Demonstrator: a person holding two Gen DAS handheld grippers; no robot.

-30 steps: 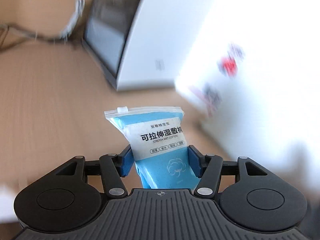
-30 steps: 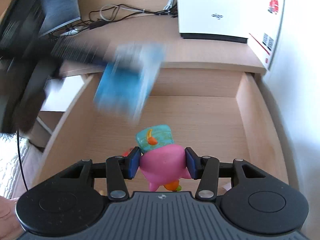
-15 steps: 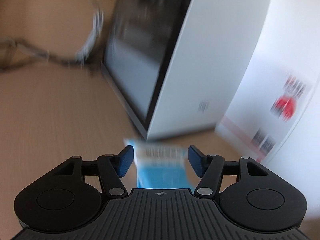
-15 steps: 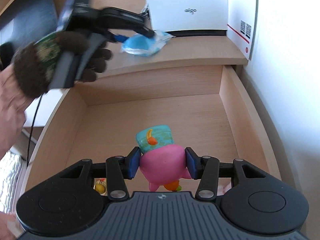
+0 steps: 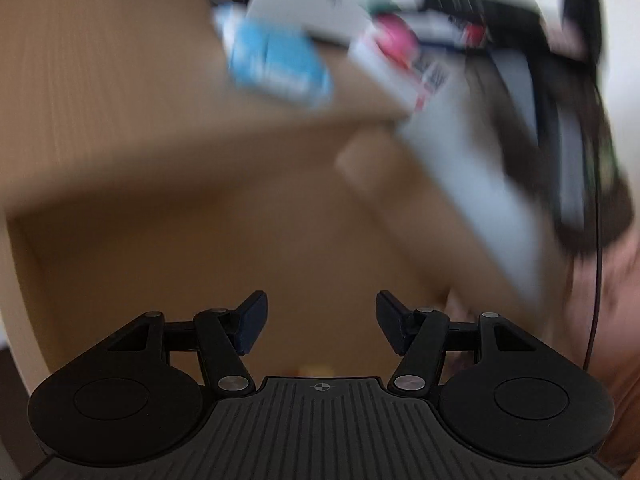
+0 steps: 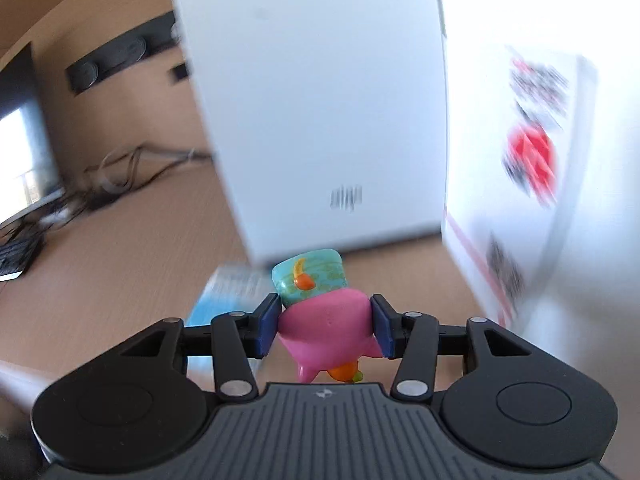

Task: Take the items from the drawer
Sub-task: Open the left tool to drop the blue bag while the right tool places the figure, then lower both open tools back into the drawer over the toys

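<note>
Toy being set down on the desk while the empty left hand-held gripper heads back over the drawer.

Left wrist view: the left hand-held gripper (image 5: 320, 322) is spread wide with nothing between its jaws, aimed down into the open drawer (image 5: 248, 216); the blue packet (image 5: 276, 68) lies well ahead on the desk (image 5: 100, 60), blurred. The next move, I judge, calls for finding another item inside.
Right wrist view: the right hand-held gripper (image 6: 325, 326) has the pink toy (image 6: 324, 328) between its jaws, which are opening; the left pad looks just off it. The toy hangs over the desktop, near the white box (image 6: 320, 100), with the packet just behind it to the left.
</note>
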